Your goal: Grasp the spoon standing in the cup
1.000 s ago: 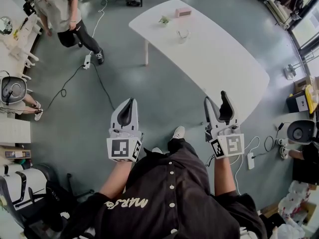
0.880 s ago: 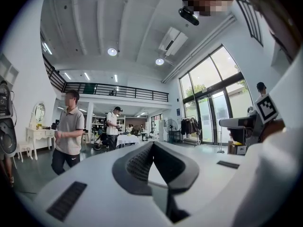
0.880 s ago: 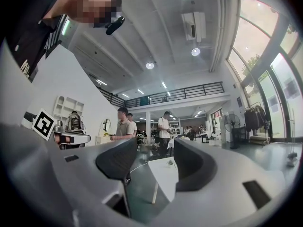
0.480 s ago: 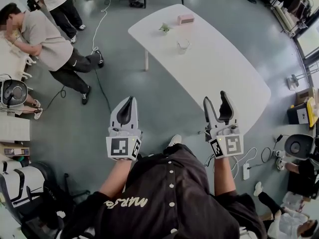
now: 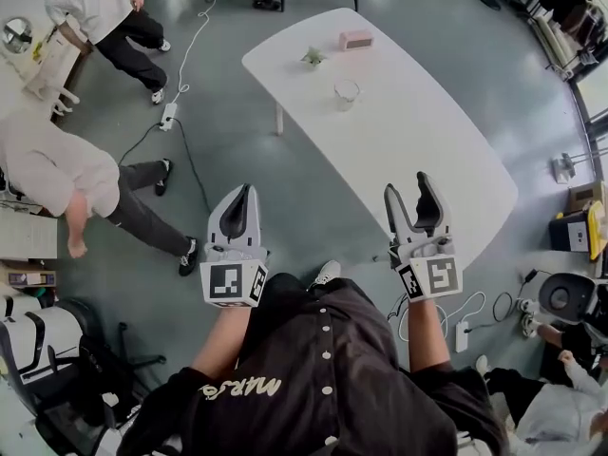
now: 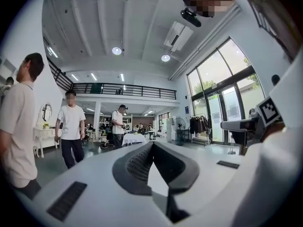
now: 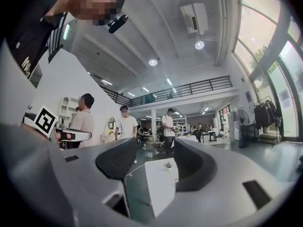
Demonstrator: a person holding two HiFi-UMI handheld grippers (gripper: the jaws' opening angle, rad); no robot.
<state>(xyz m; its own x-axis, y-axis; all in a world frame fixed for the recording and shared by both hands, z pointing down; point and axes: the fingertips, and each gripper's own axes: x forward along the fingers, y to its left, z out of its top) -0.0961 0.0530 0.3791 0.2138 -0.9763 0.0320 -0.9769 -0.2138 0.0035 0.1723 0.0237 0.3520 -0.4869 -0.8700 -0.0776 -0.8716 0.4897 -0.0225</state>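
A clear glass cup (image 5: pixel 347 93) stands on the white oval table (image 5: pixel 418 150), far ahead of both grippers. A spoon in it is too small to make out. My left gripper (image 5: pixel 247 194) hangs over the grey floor, left of the table, its jaws closed tip to tip with nothing between them; the left gripper view shows that gripper (image 6: pixel 151 144) the same way. My right gripper (image 5: pixel 408 184) is open and empty near the table's front edge. In the right gripper view the table (image 7: pixel 158 183) shows through the gap of this gripper (image 7: pixel 156 143).
A small plant (image 5: pixel 313 58) and a pink box (image 5: pixel 356 39) sit at the table's far end. Two people (image 5: pixel 57 174) move on the floor at the left, near a cable and power strip (image 5: pixel 168 114). Chairs (image 5: pixel 38 350) stand at lower left; a power strip (image 5: pixel 462 335) lies at lower right.
The table and cup have slid slightly nearer in the head view. The people at the left have shifted places. Both grippers keep the same pose.
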